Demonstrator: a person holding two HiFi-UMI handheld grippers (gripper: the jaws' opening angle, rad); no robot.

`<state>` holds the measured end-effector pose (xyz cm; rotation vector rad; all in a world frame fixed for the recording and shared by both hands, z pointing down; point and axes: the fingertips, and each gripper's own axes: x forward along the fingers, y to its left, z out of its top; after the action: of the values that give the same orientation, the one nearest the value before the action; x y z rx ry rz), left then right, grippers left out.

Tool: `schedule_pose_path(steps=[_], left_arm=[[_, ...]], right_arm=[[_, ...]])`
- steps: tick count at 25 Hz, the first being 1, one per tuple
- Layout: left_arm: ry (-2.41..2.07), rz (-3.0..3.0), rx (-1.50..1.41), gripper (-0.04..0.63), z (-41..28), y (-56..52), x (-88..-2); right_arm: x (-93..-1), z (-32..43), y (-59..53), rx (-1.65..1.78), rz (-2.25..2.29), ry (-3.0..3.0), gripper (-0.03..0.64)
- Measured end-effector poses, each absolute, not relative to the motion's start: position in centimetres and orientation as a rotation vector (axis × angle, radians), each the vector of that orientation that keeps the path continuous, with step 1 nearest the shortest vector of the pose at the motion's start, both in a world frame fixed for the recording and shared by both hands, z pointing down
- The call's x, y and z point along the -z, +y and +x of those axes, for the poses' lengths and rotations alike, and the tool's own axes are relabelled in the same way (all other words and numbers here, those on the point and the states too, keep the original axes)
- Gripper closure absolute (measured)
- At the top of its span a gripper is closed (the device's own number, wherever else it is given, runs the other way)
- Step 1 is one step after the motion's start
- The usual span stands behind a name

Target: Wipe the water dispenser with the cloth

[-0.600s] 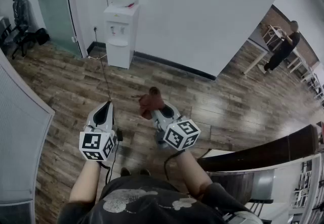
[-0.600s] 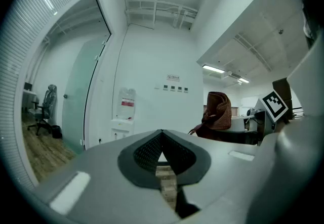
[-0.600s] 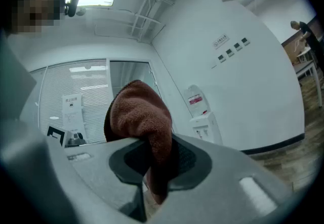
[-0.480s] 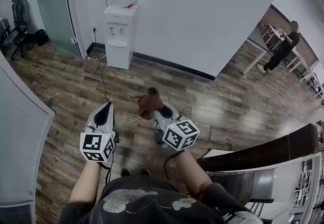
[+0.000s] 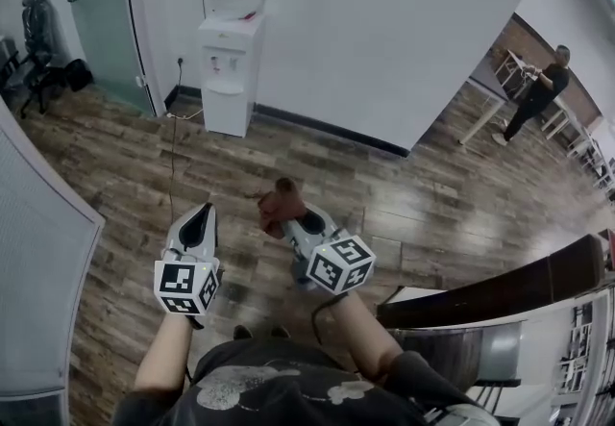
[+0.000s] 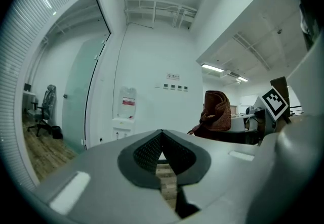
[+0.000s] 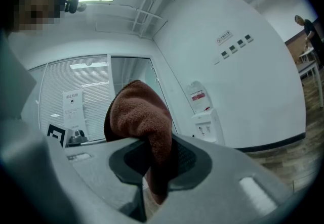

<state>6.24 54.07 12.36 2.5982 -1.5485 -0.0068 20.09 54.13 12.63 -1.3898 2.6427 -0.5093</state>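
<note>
A white water dispenser [image 5: 231,68] with a clear bottle on top stands against the white wall across the room. It also shows small and far off as the dispenser [image 6: 124,119] in the left gripper view and the dispenser [image 7: 203,119] in the right gripper view. My right gripper [image 5: 281,213] is shut on a reddish-brown cloth [image 5: 278,203], which bunches above the jaws as the cloth [image 7: 143,122]. My left gripper [image 5: 201,220] is shut with nothing in it, a short way left of the right one. Both are held over the wooden floor, well short of the dispenser.
A cable [image 5: 174,140] runs over the wood floor from the wall by the dispenser. A glass door [image 5: 101,11] and an office chair [image 5: 36,39] are at the left. A person [image 5: 534,97] stands by tables at the far right. A dark counter [image 5: 509,294] is at my right.
The view has shifted slightly, with the dispenser a little nearer. Both grippers sit a touch lower in view. The right one still holds the cloth.
</note>
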Motion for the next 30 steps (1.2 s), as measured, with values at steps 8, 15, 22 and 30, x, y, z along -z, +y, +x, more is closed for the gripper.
schedule_pose_path(steps=[8, 15, 22, 30], left_arm=[[-1.545, 2.591, 0.023, 0.577, 2.1, 54.4, -13.1], [-1.561, 2.538, 0.051, 0.577, -0.8, 52.8, -14.4], [-1.67, 2.511, 0.075, 0.577, -4.4, 49.0, -14.2], [-1.754, 2.438, 0.035, 0.577, -6.8, 38.5, -14.6]], right_arm=[[-14.4, 19.1, 54.9, 0.543, -1.474, 2.572, 0.558], [-17.2, 18.8, 54.4, 0.625, -1.539, 2.55, 0.557], [-19.5, 17.7, 48.2, 0.697, -1.527, 2.549, 0.557], [-20.8, 14.0, 35.1, 0.777, -1.433, 2.602, 0.557]])
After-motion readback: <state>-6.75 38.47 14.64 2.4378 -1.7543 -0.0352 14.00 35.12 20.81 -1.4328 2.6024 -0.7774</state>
